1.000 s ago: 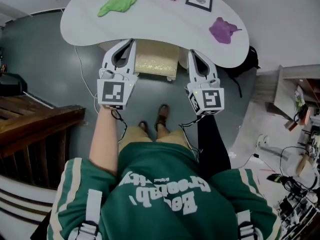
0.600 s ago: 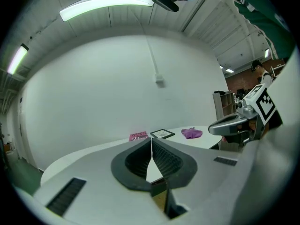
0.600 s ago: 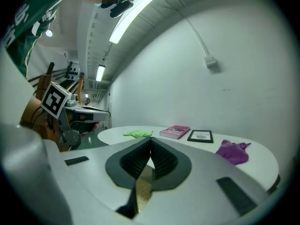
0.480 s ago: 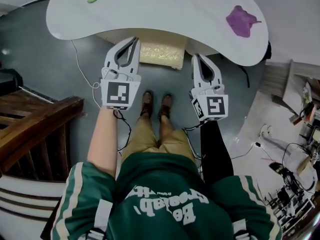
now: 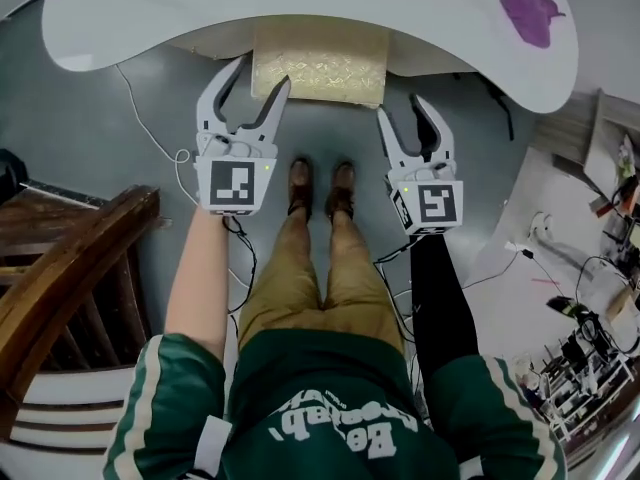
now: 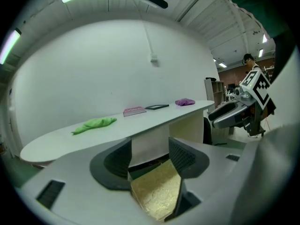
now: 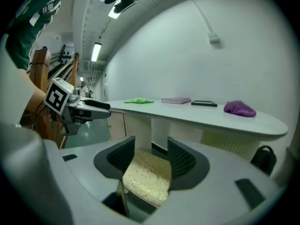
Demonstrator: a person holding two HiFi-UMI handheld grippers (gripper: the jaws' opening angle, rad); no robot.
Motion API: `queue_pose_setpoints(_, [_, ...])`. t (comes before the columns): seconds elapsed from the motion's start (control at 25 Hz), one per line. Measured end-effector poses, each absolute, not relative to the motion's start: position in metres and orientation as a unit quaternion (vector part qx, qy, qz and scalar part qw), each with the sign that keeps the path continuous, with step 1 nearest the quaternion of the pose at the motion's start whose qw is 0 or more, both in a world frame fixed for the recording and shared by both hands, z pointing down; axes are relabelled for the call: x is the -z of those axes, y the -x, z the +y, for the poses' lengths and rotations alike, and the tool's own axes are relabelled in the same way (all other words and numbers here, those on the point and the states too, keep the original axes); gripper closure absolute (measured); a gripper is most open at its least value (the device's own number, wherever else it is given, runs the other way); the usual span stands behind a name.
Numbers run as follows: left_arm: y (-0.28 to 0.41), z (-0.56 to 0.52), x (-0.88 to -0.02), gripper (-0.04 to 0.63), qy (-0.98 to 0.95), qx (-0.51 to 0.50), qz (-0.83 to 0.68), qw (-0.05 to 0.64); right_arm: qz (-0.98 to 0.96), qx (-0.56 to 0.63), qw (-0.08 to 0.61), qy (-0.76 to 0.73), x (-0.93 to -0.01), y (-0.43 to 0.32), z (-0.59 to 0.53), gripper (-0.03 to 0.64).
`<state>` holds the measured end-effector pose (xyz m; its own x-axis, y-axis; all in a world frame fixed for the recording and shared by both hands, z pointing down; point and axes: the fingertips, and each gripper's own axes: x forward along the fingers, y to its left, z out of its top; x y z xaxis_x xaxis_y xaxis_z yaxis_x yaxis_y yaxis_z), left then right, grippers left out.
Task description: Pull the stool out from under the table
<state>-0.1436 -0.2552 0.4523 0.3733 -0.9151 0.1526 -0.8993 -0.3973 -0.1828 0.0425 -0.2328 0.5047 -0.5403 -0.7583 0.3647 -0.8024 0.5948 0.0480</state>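
Note:
The stool (image 5: 320,63), topped with a gold patterned cushion, stands half under the white table (image 5: 150,8). My left gripper (image 5: 258,76) hovers at the stool's front left corner, its jaws opening, with nothing pressed between them. My right gripper (image 5: 402,111) hangs just right of the stool's front edge, jaws also opening and empty. In the left gripper view the cushion (image 6: 157,191) shows through the gap beyond the jaws. The right gripper view likewise shows the cushion (image 7: 146,176) past its jaws.
On the table lie a green cloth (image 6: 93,123), a pink book (image 6: 134,110), a framed picture (image 6: 157,107) and a purple cloth (image 5: 530,8). A wooden chair (image 5: 70,258) stands at my left. The person's shoes (image 5: 320,188) are just before the stool. Cables trail on the floor.
Both grippers have gone from shut to open. The person has stepped toward the table, so the stool now lies right at the grippers' tips.

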Motion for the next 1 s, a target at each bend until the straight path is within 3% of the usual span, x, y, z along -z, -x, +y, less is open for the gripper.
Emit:
queue_pose_setpoints(0.12, [0.153, -0.247, -0.485, 0.344, 0.834, 0.12, 0.539, 0.007, -0.872, -0.058, 0.197, -0.445, -0.528, -0.038, -0.231, 0.309])
queue_pose_setpoints(0.24, [0.163, -0.239, -0.514, 0.294, 0.836, 0.123, 0.534, -0.02, -0.868, -0.062, 0.203, -0.449, -0.552, -0.039, -0.23, 0.254])
queue_pose_setpoints(0.36, [0.171, -0.233, -0.542, 0.268, 0.837, 0.128, 0.531, -0.038, -0.863, -0.075, 0.209, -0.454, -0.577, -0.043, -0.229, 0.247])
queue_pose_setpoints(1.0, [0.211, -0.204, -0.76, 0.264, 0.811, 0.207, 0.538, -0.104, -0.839, -0.135, 0.25, -0.465, -0.784, -0.084, -0.217, 0.217])
